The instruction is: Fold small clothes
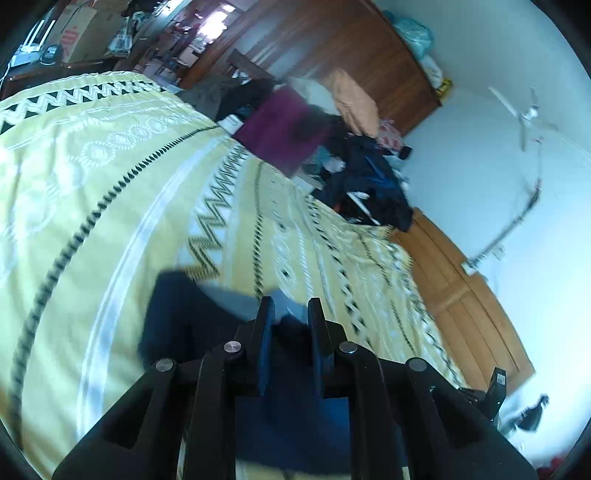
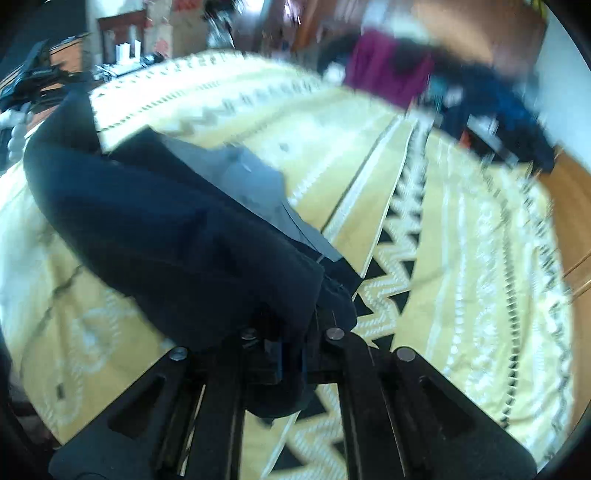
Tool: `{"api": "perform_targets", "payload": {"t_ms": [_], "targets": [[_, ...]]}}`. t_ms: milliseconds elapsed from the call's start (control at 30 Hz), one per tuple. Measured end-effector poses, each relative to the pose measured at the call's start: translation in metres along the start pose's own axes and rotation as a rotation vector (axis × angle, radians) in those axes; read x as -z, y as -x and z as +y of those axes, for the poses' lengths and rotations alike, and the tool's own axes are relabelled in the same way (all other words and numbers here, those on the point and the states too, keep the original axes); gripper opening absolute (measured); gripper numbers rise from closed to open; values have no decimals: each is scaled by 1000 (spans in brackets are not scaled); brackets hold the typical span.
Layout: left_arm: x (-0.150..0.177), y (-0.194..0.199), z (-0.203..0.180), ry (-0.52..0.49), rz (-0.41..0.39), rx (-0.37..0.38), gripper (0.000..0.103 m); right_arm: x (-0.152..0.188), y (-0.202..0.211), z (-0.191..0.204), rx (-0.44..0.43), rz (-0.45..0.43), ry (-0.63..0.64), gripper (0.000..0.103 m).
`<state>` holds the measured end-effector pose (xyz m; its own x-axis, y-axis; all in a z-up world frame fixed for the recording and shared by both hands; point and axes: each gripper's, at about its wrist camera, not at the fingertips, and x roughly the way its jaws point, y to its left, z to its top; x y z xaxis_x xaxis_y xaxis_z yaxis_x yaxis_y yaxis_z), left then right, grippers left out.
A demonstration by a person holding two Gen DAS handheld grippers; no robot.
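A dark navy fabric garment with a grey inner lining (image 2: 177,236) is held above a yellow bedspread with white and black zigzag bands (image 1: 110,177). The left gripper (image 1: 290,314) is seen with its black fingers drawn close together, navy cloth pinched between them. The right gripper (image 2: 291,343) is clamped on a bunched edge of the same garment, which drapes over its fingertips. At the far side of the bedspread a heap of dark blue and black clothes (image 1: 369,184) is piled, with a flat purple cloth (image 1: 284,129) just beside it. Beyond the bedspread's far corner a brown cardboard box with a red printed logo (image 1: 79,33) is seen; its writing cannot be read. The right view is blurred.
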<state>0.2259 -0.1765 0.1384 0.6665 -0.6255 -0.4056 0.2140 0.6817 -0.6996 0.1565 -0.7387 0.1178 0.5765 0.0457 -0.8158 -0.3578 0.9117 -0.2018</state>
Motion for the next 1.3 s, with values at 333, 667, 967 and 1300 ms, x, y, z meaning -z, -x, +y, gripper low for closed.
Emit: {"api": "perform_targets", "payload": {"t_ms": [333,667,967,1300], "targets": [[-28,-109,76,-43,109,-228,18,-5,-150,-29,-56,238,-49,9],[5,-55,27,-329,167,-182,52,6,-84,-50,-111,106,-126,54],[50,-39,63,-179,158,-127,60,52,-69,-82,-270,15,-389,80],[60,-66,57,-151,204,-62,61,36,-74,-91,-294,-98,-628,5]]}}
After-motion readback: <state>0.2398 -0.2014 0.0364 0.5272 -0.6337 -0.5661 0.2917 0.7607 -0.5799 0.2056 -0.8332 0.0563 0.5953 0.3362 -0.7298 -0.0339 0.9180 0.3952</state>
